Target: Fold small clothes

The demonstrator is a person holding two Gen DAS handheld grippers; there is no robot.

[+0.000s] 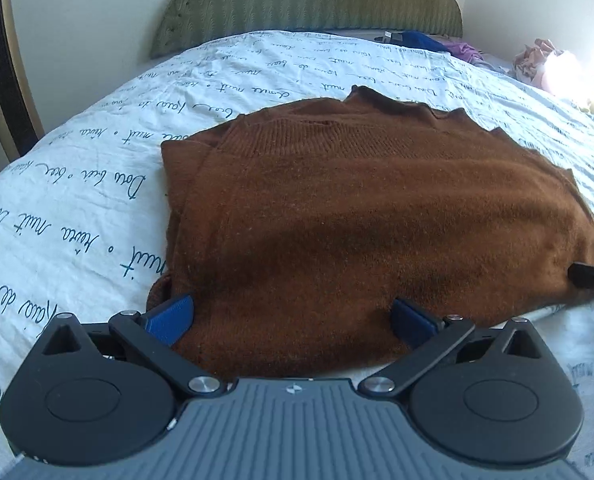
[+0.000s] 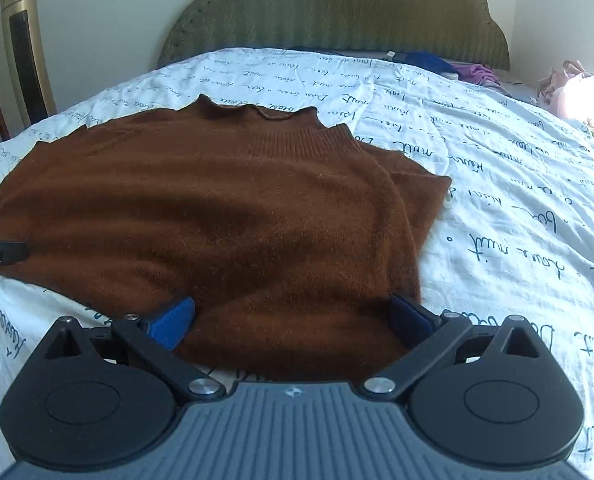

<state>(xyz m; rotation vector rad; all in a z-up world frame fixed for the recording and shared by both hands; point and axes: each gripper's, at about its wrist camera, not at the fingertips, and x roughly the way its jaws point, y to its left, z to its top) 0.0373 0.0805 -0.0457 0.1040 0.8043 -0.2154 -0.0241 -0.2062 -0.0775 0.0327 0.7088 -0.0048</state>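
Your brown sweater [image 1: 357,208] lies on that script-print duvet [image 1: 77,184], green headboard [image 1: 309,4] behind; both grippers [image 1: 291,320] [image 2: 291,320] spread wide.

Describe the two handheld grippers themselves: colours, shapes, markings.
The left gripper and the right gripper look identical: a grey ribbed body with a small white logo, two round black housings, black link arms with silver pivot pins, and blue ribbed fingertip pads. No cables or sleeves show.

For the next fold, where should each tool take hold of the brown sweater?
Grip the brown sweater at its near hem, one tool by each lower corner, coming in low from the near side. It lies flat on the bedsheet, neckline far, and the left tool and right tool already straddle that edge, open.
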